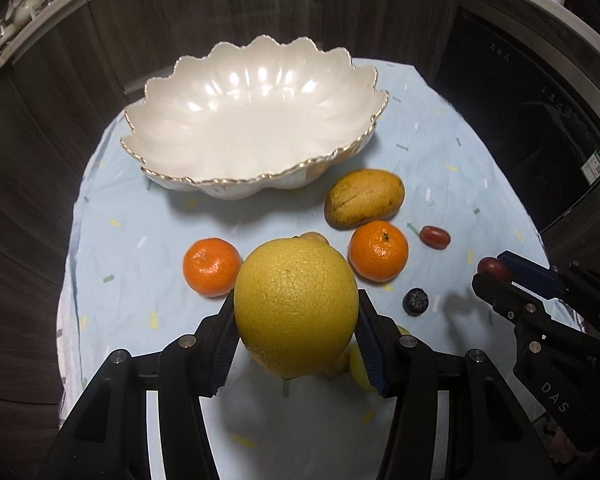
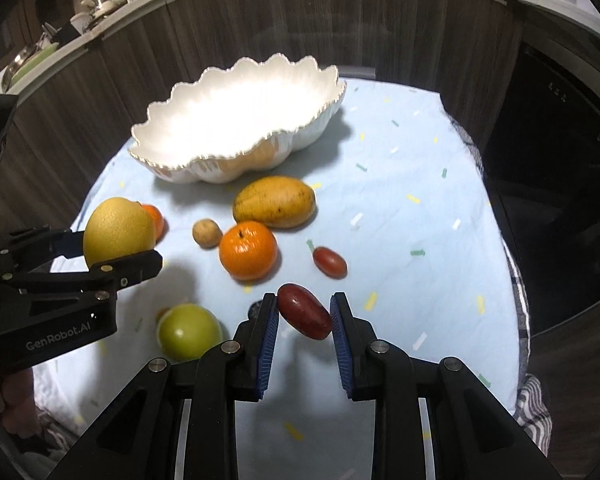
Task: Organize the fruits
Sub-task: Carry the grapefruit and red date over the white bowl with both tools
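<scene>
My left gripper (image 1: 296, 320) was clenched on the big yellow grapefruit (image 1: 296, 306), lifted clear of the pale blue cloth (image 1: 120, 248) near its front edge. My right gripper (image 2: 305, 322) pinched a dark red date (image 2: 304, 311) between its blue pads (image 2: 269, 344), also off the cloth, toward the front right. I noted the scalloped white bowl (image 1: 180, 80) sitting at the cloth's far edge, nothing in it. Just in front of the bowl's right end lay the mango (image 1: 364, 198), touching one mandarin (image 1: 378, 251); a second mandarin (image 1: 212, 267) sat left of the grapefruit. Another red date (image 1: 435, 236) lay right of the mango, apart from it. A small brown fruit (image 2: 207, 233) rested beside the mandarin, a green fruit (image 2: 189, 332) near the front edge, and a dark berry (image 1: 415, 301) close by.
</scene>
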